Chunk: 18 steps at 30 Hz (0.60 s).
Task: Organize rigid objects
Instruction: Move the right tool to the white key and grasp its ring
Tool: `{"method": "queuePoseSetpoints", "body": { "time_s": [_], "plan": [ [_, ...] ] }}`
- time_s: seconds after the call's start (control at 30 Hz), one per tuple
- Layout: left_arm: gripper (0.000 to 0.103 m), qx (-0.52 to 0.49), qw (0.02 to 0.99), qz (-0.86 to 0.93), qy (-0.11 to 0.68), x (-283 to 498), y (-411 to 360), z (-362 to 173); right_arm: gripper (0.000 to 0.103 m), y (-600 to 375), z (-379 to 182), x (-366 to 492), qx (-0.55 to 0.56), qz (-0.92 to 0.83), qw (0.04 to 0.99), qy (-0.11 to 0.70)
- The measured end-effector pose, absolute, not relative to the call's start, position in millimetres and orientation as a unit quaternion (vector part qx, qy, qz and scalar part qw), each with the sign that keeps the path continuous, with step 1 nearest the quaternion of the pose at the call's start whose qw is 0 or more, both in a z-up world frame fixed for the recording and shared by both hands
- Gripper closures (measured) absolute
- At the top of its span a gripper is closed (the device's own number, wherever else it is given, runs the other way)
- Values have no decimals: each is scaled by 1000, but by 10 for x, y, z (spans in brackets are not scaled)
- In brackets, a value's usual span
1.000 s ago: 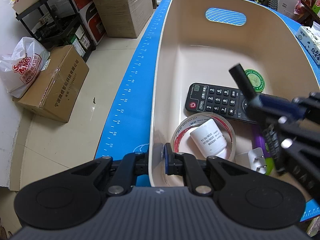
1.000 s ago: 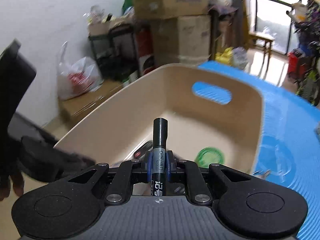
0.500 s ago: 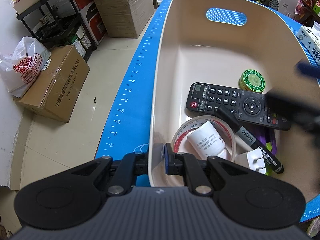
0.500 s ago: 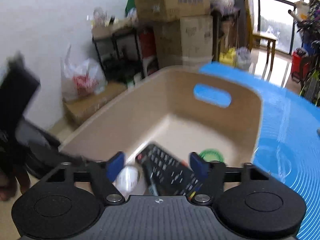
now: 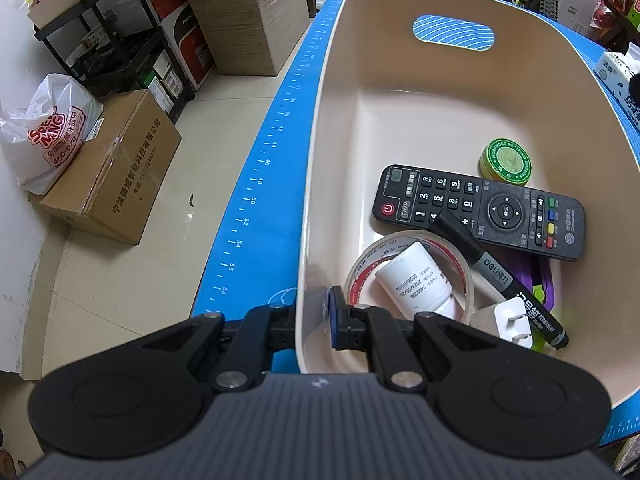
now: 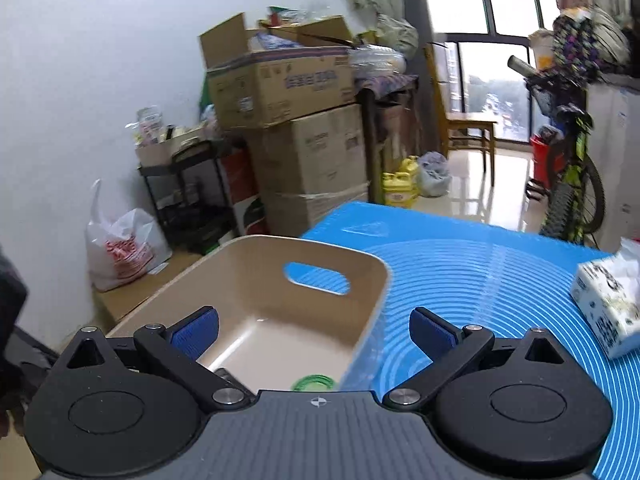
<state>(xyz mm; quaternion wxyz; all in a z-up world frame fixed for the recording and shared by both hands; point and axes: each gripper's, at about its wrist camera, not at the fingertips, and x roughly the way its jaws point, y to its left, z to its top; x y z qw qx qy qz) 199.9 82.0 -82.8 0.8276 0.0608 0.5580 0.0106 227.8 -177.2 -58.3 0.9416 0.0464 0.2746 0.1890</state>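
A beige bin (image 5: 360, 80) stands on the blue mat (image 5: 260, 184). My left gripper (image 5: 314, 316) is shut on the bin's near rim, one finger inside and one outside. In the bin lie a black remote (image 5: 480, 210), a green tin (image 5: 506, 162), a tape roll (image 5: 360, 276) around a white bottle (image 5: 414, 280), a white plug (image 5: 512, 320) and a black marker (image 5: 504, 280) resting across the remote's edge. My right gripper (image 6: 314, 322) hovers over the bin's (image 6: 256, 276) right side, its jaws opening wide with nothing between them.
A tissue pack (image 6: 608, 300) lies on the mat (image 6: 480, 272) to the right of the bin. Beyond the table's left edge are cardboard boxes (image 5: 108, 172), a white plastic bag (image 5: 44, 136) and a black rack (image 5: 104, 40) on the floor.
The right gripper let go of the black marker, which now lies in the bin. Its jaws spread wide and it drew back to the right, out of the left wrist view. The left gripper kept still.
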Motion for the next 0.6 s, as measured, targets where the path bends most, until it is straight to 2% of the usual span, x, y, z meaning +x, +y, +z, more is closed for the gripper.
{"method": "queuePoseSetpoints", "body": {
  "time_s": [0.37,0.6],
  "plan": [
    [91,62,827,9,558,2000,816,-826,3,-2153,-1246,2541,115,143,934,307],
    [92,60,828,8,558,2002,817,-828,2,-2235,-1296,2563,136,150,933,296]
  ]
}}
